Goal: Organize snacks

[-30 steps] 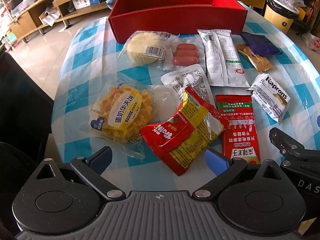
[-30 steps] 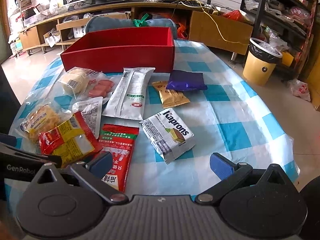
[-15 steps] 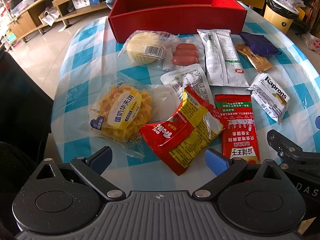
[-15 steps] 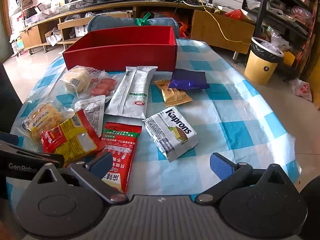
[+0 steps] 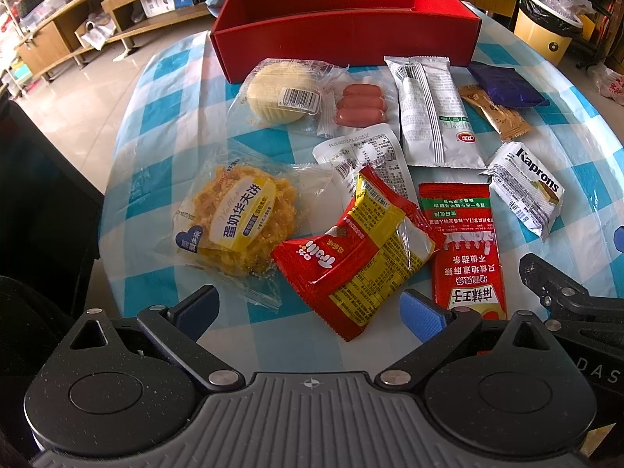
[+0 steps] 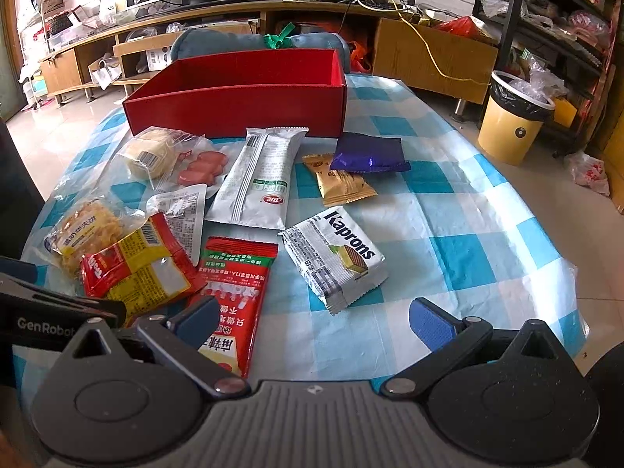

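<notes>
Both tools are creeping slightly forward over the worktop [image 6: 448, 214]; the snacks are lying where they were.

Left tool [image 5: 308, 308] is hovering released, jaws spread, just short of the red-and-yellow packet [image 5: 358, 257]. Right tool [image 6: 312, 321] is hanging released near the Kaprons wafer pack [image 6: 335, 257], one finger above the red sachet [image 6: 234, 288]. Every snack is sitting outside the red box [image 6: 238, 105], which is standing at the far edge.

Packaged snacks [image 5: 362, 257] before red box [image 5: 343, 45]

bright daylight | wrapper glare | fisheye-bent edges | far shelves perhaps soft
</notes>
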